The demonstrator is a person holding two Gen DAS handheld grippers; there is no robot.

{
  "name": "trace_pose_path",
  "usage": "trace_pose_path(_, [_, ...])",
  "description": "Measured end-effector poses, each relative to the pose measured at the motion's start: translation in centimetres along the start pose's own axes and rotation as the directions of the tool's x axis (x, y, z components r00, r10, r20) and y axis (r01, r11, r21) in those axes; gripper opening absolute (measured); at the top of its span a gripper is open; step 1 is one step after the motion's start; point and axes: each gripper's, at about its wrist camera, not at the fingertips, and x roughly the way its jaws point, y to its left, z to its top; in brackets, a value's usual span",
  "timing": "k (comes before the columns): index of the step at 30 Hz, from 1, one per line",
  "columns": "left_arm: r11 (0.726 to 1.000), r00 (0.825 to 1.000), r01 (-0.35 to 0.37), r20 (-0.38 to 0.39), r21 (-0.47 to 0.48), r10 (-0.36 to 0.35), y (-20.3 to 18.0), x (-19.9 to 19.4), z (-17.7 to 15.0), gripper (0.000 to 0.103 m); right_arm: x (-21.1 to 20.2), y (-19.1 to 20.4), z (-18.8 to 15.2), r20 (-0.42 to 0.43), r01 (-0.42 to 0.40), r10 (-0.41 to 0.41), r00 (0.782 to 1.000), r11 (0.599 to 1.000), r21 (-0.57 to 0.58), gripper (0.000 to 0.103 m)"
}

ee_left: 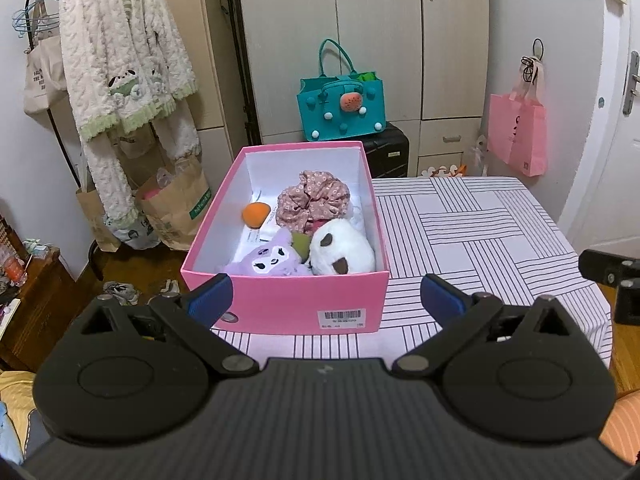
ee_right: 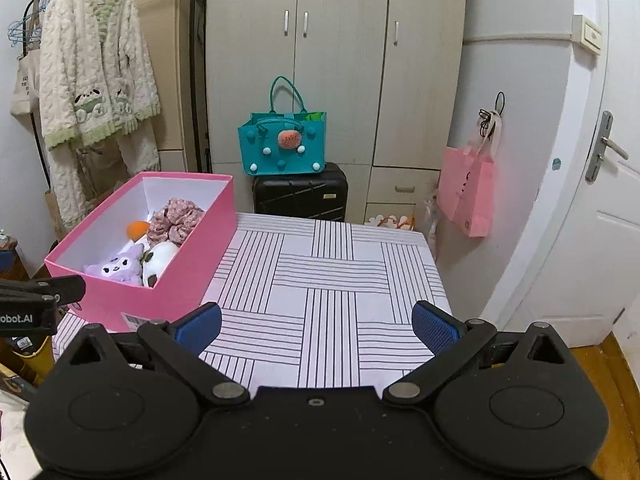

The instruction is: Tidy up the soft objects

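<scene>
— Four soft things lay in the pink box [ee_left: 280, 300], is that right?

— Yes. I saw a purple plush [ee_left: 266, 262] and a white panda plush [ee_left: 340, 248] at the near end, touching each other, with a small olive-green bit between them. Behind them sat a floral scrunchie [ee_left: 314, 200], and an orange ball [ee_left: 255, 214] just left of it. Some paper lay flat on the box floor under them.

— Where did the box stand?

— On the left part of the table, on a striped tablecloth [ee_left: 480, 232], its near wall with a barcode label [ee_left: 342, 315] facing me.

— And your tongs?

— My left gripper [ee_left: 326, 302] hung just before that near wall, jaws spread wide, grasping nothing. My right gripper [ee_right: 316, 324] was released too, blue pads [ee_right: 434, 326] well apart over bare cloth, right of the box.

— Anything behind?

— A teal felt bag [ee_right: 282, 146] stood on a black suitcase [ee_right: 300, 194] before the wardrobe [ee_right: 336, 60]; a pink bag [ee_right: 466, 190] hung by the door, a fluffy white robe [ee_left: 120, 52] on the left rack.
</scene>
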Motion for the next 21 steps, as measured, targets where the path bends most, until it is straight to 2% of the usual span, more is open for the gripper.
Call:
trace_pose_path(10, [1.0,1.0,0.001,0.027,0.005,-0.002,-0.4,-0.1,-0.7,0.102,-0.3,0.3,-0.6,0.015,0.004,-0.004,1.0,1.0,-0.005,0.103])
trace_pose_path(21, [0.999,0.998,-0.034,0.05,0.001,0.033,-0.2,0.2,-1.2,0.102,-0.6,0.4,-0.9,0.034,0.013,-0.013,0.999,1.0,-0.007,0.103])
